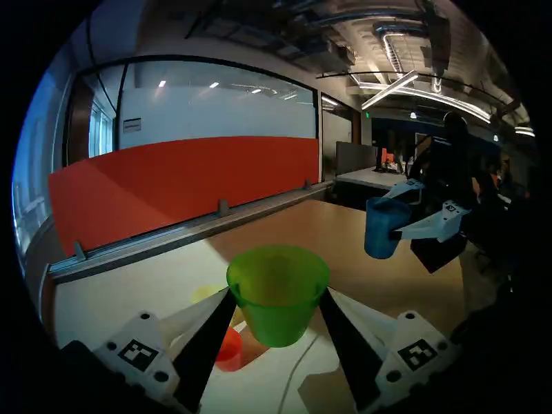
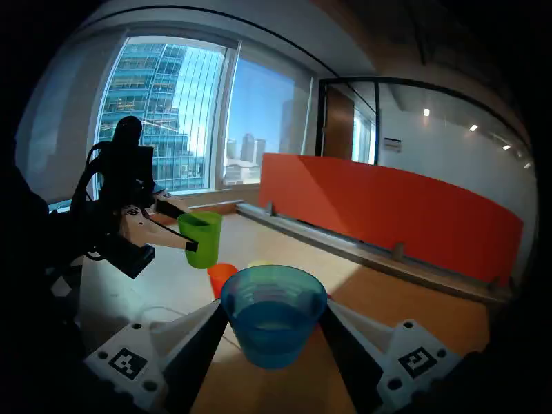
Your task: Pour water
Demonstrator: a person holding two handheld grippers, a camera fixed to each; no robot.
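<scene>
My left gripper (image 1: pixel 277 303) is shut on a green translucent cup (image 1: pixel 278 291), held upright above the wooden table (image 1: pixel 324 234). Farther right in the left gripper view, the right gripper (image 1: pixel 414 224) holds a blue cup (image 1: pixel 383 226) upright in the air. In the right gripper view, my right gripper (image 2: pixel 273 324) is shut on that blue cup (image 2: pixel 273 314), which has water in its lower part. At the left of that view the left gripper (image 2: pixel 172 231) carries the green cup (image 2: pixel 200 238). The two cups are apart.
An orange cup (image 1: pixel 229 349) and a yellow cup (image 1: pixel 207 292) stand on the table below the green cup; the orange cup (image 2: pixel 221 276) also appears in the right gripper view. A red partition (image 1: pixel 179 176) with a metal rail lines the table's far edge. Windows (image 2: pixel 165 110) lie beyond.
</scene>
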